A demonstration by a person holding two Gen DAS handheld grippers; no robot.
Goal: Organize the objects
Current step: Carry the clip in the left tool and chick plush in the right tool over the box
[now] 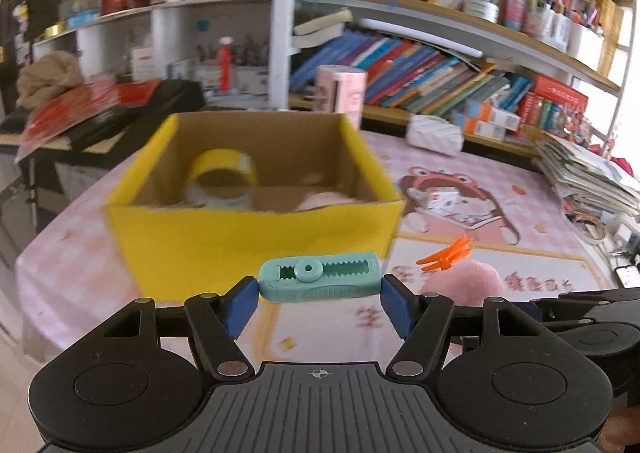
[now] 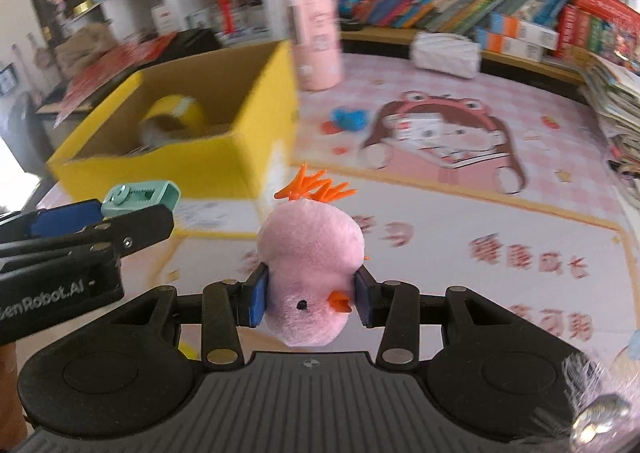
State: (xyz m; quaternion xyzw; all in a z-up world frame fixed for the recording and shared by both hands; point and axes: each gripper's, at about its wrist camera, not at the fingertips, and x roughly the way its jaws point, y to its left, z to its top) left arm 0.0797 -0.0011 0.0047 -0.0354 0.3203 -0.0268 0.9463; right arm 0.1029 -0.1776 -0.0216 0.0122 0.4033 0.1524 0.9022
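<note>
My left gripper (image 1: 319, 295) is shut on a teal correction-tape dispenser (image 1: 319, 277), held crosswise by its ends, just in front of a yellow cardboard box (image 1: 256, 233). Inside the box lie a yellow tape roll (image 1: 223, 177) and something pink (image 1: 324, 200). My right gripper (image 2: 311, 297) is shut on a pink plush chick (image 2: 310, 253) with orange feet, held above the pink tablecloth, to the right of the box (image 2: 176, 169). The left gripper (image 2: 80, 229) with the dispenser (image 2: 140, 195) shows at the left of the right wrist view. The chick (image 1: 464, 281) shows at the right of the left wrist view.
A pink cylinder canister (image 2: 316, 41) stands behind the box. A blue object (image 2: 350, 119) lies on the tablecloth beyond the chick. A white pouch (image 2: 446, 49) rests near the bookshelf (image 1: 440, 65). A pile of papers (image 1: 588, 177) sits at the right edge.
</note>
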